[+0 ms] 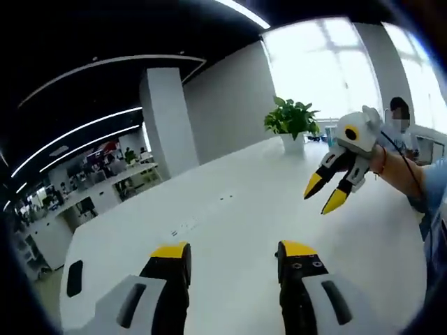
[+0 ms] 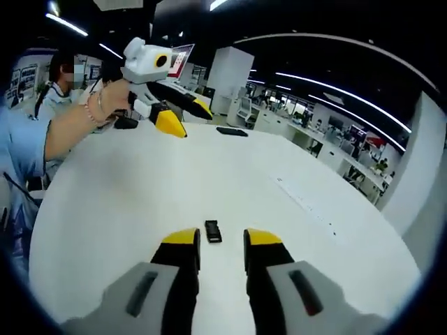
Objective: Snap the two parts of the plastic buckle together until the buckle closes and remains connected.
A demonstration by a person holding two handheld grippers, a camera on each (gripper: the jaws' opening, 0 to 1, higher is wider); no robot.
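Observation:
A small black plastic buckle (image 2: pixel 213 231) lies flat on the white table (image 2: pixel 126 195), just beyond and between my right gripper's (image 2: pixel 222 239) yellow-tipped jaws, which stand open around it without touching. Whether its two parts are joined is too small to tell. My left gripper (image 1: pixel 234 251) is open above bare table (image 1: pixel 230 202), with nothing between its jaws. The left gripper (image 2: pixel 185 117) also hangs in a person's hand at the upper left of the right gripper view. In the left gripper view the right gripper (image 1: pixel 324 196) hovers at the right, jaws apart.
A potted plant (image 1: pixel 292 122) stands at the table's far end. A flat black object (image 1: pixel 75 277) lies near one table edge, another black object (image 2: pixel 232 131) at the far side. A person (image 2: pixel 59 84) sits behind. A white pillar (image 1: pixel 167 118) and office desks lie beyond.

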